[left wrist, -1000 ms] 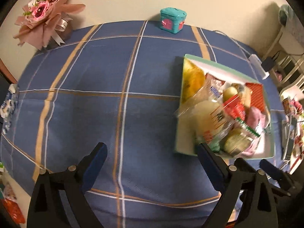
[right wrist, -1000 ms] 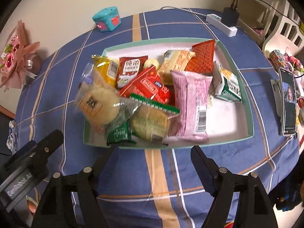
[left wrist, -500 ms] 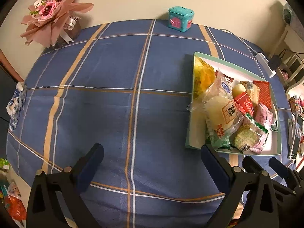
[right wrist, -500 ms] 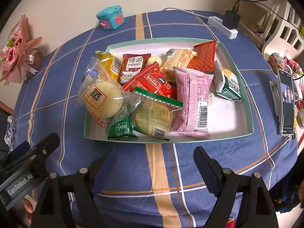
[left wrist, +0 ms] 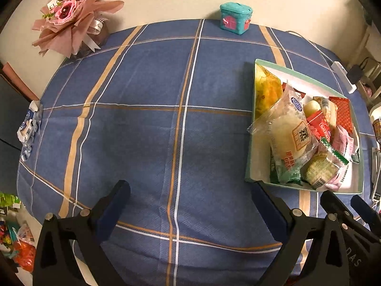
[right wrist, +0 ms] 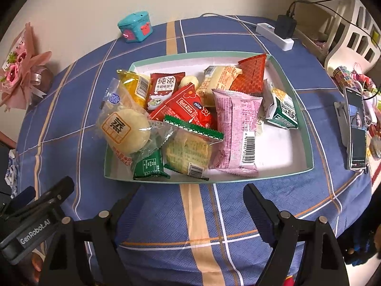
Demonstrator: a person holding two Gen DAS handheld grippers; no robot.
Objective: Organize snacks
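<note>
While both hands hovered above the blue checked tablecloth [left wrist: 147, 138], neither pair of tongs held or touched anything. The left gripper [left wrist: 190, 190] stood with its jaws spread wide, only bare cloth showing between its dark fingers [left wrist: 114, 202]. It sat to the left of the shallow green-rimmed tray [left wrist: 250, 157], and its right finger tip appeared just beside the tray's near left corner; whether it touched the rim could not be told.

The right gripper [right wrist: 188, 195] was also open, somewhat less widely, with its jaws apart over the cloth just in front of the tray [right wrist: 307, 140]. Its fingertips [right wrist: 252, 190] pointed at the tray's near rim, apart from it, and nothing lay between them.

All the snacks lay piled inside the tray. A clear-wrapped pale bun [right wrist: 126, 131] leaned over the near left side, on top of a small green packet [right wrist: 150, 166]. Beside it lay a green-edged cracker pack [right wrist: 188, 152], a pink packet [right wrist: 235, 131] with its barcode up, a red packet [right wrist: 188, 109], a yellow bag [right wrist: 133, 85] and a green-and-white packet [right wrist: 283, 109] toward the right wall.

A teal box [right wrist: 135, 27] stood at the far edge of the table, a pink bouquet [left wrist: 71, 21] at the far left, and a phone [right wrist: 356, 128] on the right.
</note>
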